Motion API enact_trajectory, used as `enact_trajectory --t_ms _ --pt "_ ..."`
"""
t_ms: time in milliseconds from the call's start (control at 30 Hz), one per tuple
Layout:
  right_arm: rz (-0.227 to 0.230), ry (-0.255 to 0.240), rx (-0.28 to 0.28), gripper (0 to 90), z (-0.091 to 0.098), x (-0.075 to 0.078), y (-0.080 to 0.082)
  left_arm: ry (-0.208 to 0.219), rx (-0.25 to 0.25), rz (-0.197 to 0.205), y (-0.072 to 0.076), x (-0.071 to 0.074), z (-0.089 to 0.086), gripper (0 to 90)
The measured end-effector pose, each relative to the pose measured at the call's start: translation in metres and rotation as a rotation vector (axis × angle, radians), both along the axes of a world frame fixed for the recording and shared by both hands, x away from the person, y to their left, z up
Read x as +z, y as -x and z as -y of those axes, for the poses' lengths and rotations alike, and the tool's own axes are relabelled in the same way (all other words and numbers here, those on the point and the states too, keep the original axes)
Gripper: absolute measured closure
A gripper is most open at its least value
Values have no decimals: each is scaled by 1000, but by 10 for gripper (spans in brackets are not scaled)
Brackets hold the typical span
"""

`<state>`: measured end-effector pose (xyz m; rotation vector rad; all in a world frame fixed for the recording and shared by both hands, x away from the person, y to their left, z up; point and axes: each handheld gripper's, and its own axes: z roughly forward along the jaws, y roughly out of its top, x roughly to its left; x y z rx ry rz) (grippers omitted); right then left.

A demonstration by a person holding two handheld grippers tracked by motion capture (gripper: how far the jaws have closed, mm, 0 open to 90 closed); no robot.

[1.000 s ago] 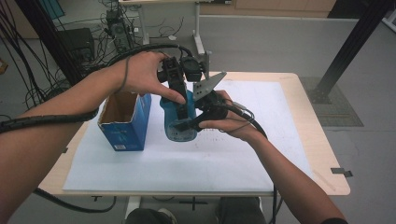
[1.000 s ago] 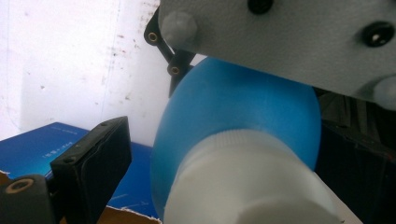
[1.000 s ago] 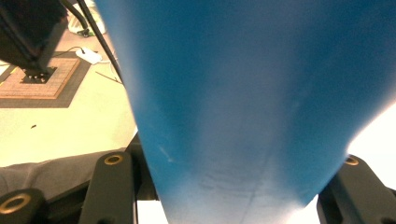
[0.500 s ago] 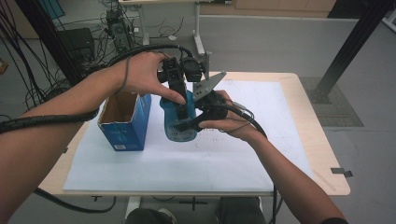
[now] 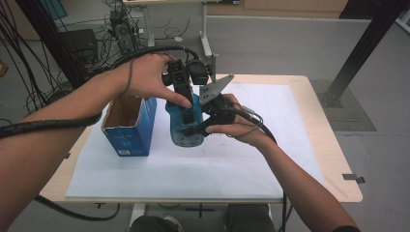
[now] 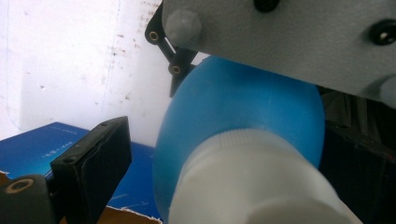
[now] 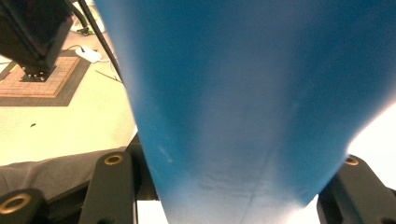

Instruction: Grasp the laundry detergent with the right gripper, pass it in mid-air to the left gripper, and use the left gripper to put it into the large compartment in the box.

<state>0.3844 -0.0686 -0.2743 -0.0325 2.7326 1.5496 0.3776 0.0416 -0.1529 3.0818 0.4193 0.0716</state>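
High view: a blue bottle [image 5: 185,123] stands upright, or is held just above, the white sheet [image 5: 193,169] that covers the table [image 5: 333,159], near its middle and just right of an open blue carton [image 5: 129,126]. The right gripper [image 5: 196,129] comes in from the right and is clamped across the bottle's lower body. The left gripper [image 5: 186,94] reaches down from above onto the bottle's top.

Left gripper view: the bottle's white cap [image 6: 252,182] sits close to the camera with the blue shoulder behind it. One black jaw stands off to the left, with a gap between it and the cap; the other jaw is hidden, so I cannot tell whether this gripper grips the cap.

Right gripper view: the blue wall [image 7: 243,102] of the bottle runs between both black jaws, which press on its sides.

The bottle looks like smooth moulded plastic, fairly stiff but likely to dent under a hard squeeze and to slip if turned. The body is best held low and wide, as now, and the ridged cap taken squarely by its sides
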Motion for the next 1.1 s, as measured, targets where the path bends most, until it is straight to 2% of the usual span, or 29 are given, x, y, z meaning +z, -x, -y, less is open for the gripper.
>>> enact_trajectory --t_ms 467,767,867,1067,1100 --pt "6 1 1 437 0 0 1 -10 -3 4 1 -2 -1 75" --pt "29 1 0 437 0 0 1 -20 -11 8 0 -5 0 145" --pt "29 1 8 437 1 1 2 -14 -9 0 0 -6 1 183" --pt "40 -4 13 437 1 1 2 -25 -36 -13 0 -5 4 257" --pt "37 -4 12 437 2 1 2 -15 -29 -18 1 -4 4 263"
